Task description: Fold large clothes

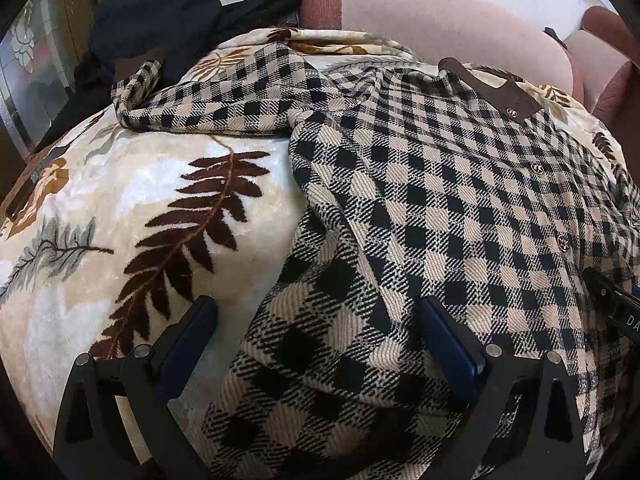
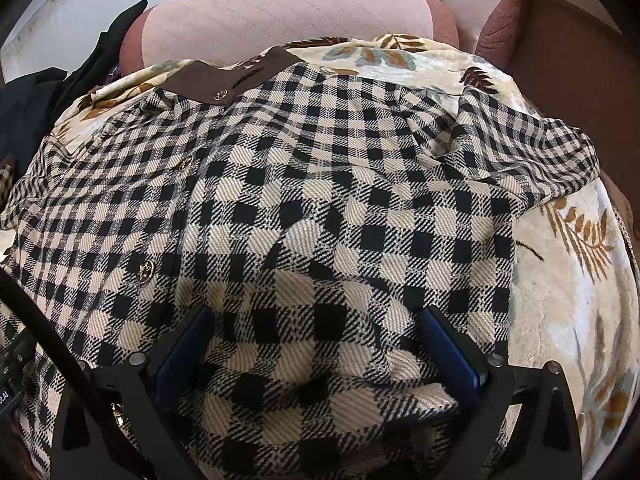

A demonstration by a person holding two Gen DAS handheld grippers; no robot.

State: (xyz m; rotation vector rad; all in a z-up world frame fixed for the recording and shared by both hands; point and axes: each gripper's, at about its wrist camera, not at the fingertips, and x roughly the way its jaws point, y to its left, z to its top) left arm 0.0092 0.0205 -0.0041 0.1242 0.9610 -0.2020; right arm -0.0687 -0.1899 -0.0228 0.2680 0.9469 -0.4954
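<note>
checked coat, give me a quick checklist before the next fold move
1. Left gripper open over the hem: ok.
2. Right gripper open over the hem: ok.
3. Cloth actually pinched by either: not ok, jaws apart.
4. Checked coat lying flat: not ok, ridges near the hem.
5. Left sleeve spread out on the leaf blanket: ok.
6. Buttons fastened: cannot tell.

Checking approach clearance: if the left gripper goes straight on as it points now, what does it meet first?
Most likely the checked coat: the left gripper has its jaws open with a raised fold of that cloth already between them, so contact comes almost at once. The leaf-print blanket lies left of that line. Depth is unclear.
</note>
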